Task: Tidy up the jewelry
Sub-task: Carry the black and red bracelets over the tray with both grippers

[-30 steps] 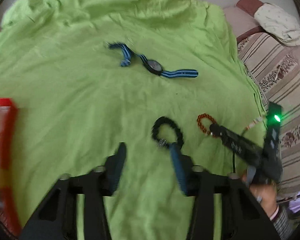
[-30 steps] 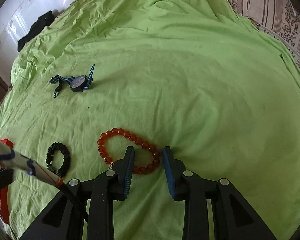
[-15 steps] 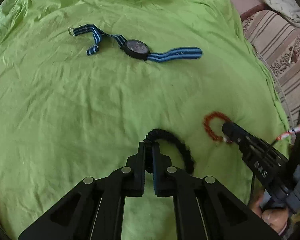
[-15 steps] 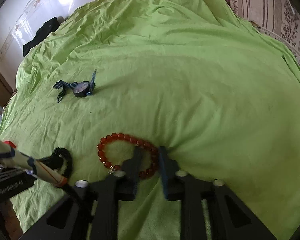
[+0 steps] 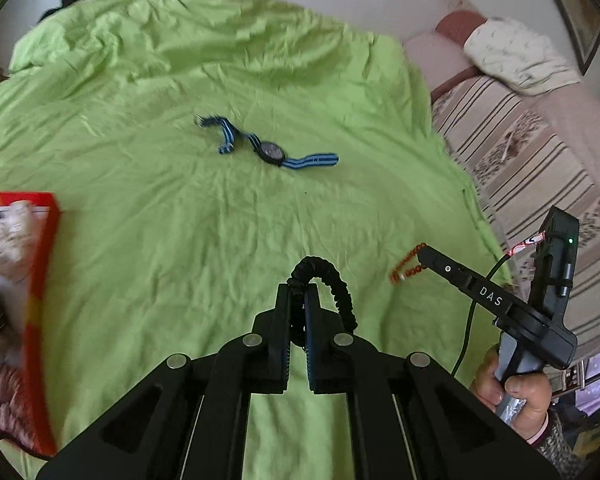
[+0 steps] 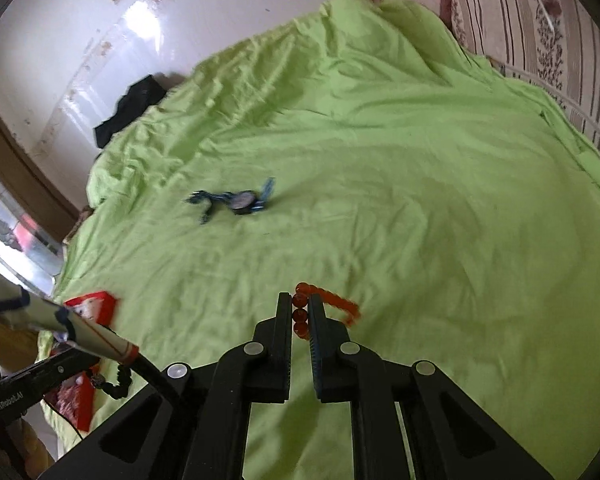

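Off the green bedsheet (image 5: pixel 180 240) both claws have just lifted, left gripper (image 5: pixel 298 300) clamping the black bracelet (image 5: pixel 332 280), right gripper (image 6: pixel 301 312) the red bead bracelet (image 6: pixel 332 300), ready for the red box (image 5: pixel 40 280).

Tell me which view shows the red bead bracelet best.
The right wrist view: the red bead bracelet sits close and central, single beads distinct, pinched in the right gripper. The left wrist view shows only a small blurred side-on strand at that gripper's tip.

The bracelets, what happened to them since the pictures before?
Both got picked up. The left gripper closed on the black bracelet and lifted it off the green sheet; the right gripper closed on the red bead bracelet and lifted it too. The blue-striped watch stayed lying where it was.
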A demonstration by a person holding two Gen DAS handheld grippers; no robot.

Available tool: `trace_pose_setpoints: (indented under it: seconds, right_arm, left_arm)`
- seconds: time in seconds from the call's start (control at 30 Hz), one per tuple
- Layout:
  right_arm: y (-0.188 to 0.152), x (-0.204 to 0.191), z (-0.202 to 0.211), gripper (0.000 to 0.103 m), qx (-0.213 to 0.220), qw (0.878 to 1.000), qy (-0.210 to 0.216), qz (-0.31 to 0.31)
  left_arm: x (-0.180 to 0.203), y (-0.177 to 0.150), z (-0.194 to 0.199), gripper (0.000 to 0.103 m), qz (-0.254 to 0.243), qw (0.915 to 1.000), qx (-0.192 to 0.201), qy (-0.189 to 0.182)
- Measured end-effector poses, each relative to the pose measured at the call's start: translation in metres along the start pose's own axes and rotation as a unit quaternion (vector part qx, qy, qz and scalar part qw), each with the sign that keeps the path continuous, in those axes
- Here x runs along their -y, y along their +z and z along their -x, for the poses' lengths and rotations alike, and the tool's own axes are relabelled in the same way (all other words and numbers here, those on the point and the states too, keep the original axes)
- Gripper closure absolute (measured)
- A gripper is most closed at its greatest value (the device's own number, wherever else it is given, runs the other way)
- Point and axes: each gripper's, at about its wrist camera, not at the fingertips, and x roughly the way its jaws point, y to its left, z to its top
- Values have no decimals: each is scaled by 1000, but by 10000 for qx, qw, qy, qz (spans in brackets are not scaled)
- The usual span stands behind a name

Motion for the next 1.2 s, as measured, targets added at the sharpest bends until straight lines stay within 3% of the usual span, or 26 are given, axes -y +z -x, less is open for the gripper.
trace_pose_setpoints:
  seconds: [0.2,0.4,0.53,0.77,1.2]
  right_arm:
    - [-20,-34,36,94,101,9993,186,306]
    - [-41,-69,57,94,143,9975,313,619]
    - [-55,-90,64,94,136,9955,330,880]
    - [-70,-114,69,94,86,9937,465,1012]
    - [-85,-128,69,94,-32,9933,484,1050]
  left_arm:
    - [-14,-25,53,97,52,9990,280,341]
    - [-34,-52,90,97,57,9926,639,1030]
    - [-51,-63,105,97,227,9908,689,1141]
    - [-74,-71,126,97,603,9853,867,1339]
    - [-82,-87,130,97,571,9739,891,2007]
